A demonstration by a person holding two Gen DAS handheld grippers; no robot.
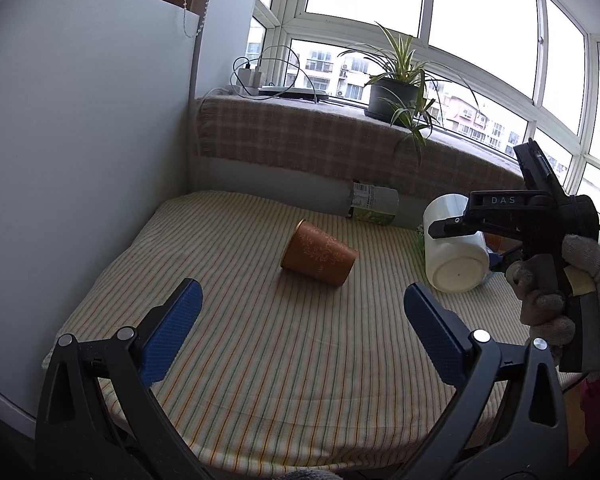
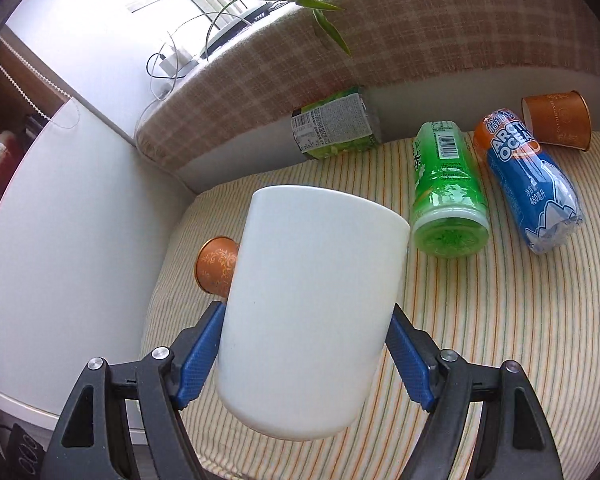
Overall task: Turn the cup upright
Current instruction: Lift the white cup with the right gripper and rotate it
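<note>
The right gripper (image 2: 306, 354) has its jaws closed on the white cup (image 2: 312, 304), the blue pads pressing the wall on opposite sides near the base end. The cup is held off the striped bench (image 2: 480, 340), not resting on it. In the right wrist view its long axis runs away from the jaws, base nearest the camera and rim end farthest, leaning a little to the right. The left wrist view shows the same cup (image 1: 456, 248) with its flat bottom turned toward that camera and slightly downward, so it appears to be lying close to horizontal, partway through the turn. Judged from this, the coming move hinges on rotating the wrist until the base faces the bench, then lowering it.

The left gripper (image 1: 300, 332) hangs with its jaws wide apart and nothing between them, well apart from the white cup; the right hand is plainly the one doing the work.

Farther out, an orange patterned cup (image 1: 320, 256) lies on its side near the middle of the bench. A green bottle (image 2: 448, 196) and a blue bottle (image 2: 532, 188) lie on their sides to the right, a second orange cup (image 2: 558, 120) behind them, and a green carton (image 2: 336, 128) against the back ledge. Whether the white cup holds anything cannot be seen; its mouth faces away in both views.
</note>
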